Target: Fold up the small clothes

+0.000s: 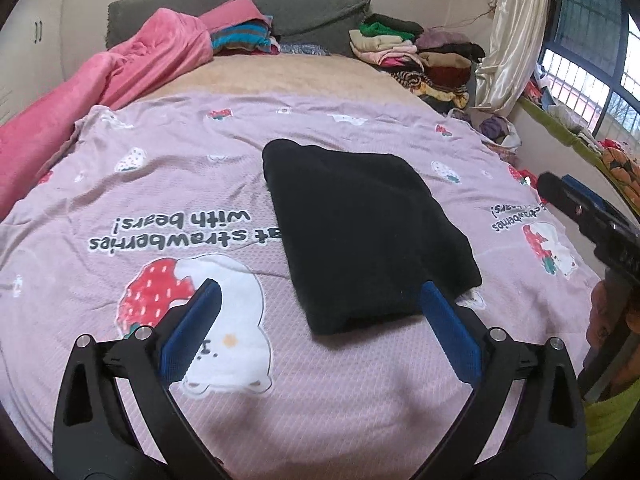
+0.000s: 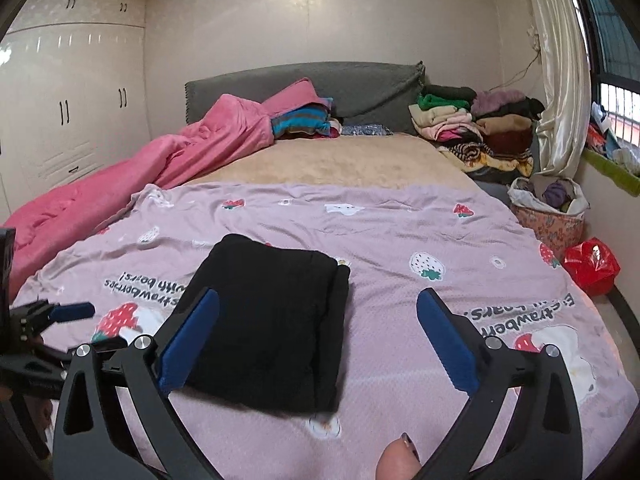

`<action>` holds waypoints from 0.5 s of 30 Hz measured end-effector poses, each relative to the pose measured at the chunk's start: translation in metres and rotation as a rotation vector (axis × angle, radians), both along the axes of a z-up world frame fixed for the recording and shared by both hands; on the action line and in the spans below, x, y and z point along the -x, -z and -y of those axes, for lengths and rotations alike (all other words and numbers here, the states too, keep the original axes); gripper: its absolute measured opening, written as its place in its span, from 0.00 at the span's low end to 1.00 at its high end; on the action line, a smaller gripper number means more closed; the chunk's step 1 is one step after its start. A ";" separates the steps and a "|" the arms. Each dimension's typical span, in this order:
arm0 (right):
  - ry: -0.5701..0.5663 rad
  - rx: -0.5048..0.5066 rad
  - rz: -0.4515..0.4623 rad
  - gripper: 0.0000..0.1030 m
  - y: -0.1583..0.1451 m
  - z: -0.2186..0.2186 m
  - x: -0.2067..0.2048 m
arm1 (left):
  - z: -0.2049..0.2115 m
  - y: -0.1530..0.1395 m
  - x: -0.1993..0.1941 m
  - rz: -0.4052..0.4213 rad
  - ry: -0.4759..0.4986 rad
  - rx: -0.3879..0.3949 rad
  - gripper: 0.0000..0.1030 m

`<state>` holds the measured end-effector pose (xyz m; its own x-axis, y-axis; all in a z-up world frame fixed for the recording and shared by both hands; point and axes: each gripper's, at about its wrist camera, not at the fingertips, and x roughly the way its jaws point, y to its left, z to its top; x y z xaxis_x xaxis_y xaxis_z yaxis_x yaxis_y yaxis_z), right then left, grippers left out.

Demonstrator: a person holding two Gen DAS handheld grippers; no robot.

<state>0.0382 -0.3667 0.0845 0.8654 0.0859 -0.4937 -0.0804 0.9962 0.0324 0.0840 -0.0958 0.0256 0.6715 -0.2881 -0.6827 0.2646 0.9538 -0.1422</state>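
Note:
A black garment lies folded into a thick rectangle in the middle of the purple strawberry-and-bear sheet. My left gripper hovers over its near edge, jaws wide open, nothing between the blue pads. From the right wrist view the same black garment lies ahead and slightly left. My right gripper is open and empty above the purple sheet, its left finger in front of the garment's left side. The right gripper's fingers show at the right edge, and the left gripper's fingers at the left edge.
A pink blanket runs along the bed's left side. Stacks of folded clothes sit by the grey headboard. A floral basket and a red bag stand right of the bed, under the window and curtain. A wardrobe fills the left wall.

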 end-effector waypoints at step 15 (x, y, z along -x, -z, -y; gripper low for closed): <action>-0.008 0.040 0.043 0.96 0.008 -0.025 0.057 | -0.027 -0.003 0.044 0.070 -0.018 0.019 0.91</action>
<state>-0.0185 -0.3418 0.0761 0.8853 0.0739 -0.4590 -0.0889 0.9960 -0.0110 0.0402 -0.0689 0.0285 0.7226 -0.2875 -0.6287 0.2568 0.9560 -0.1419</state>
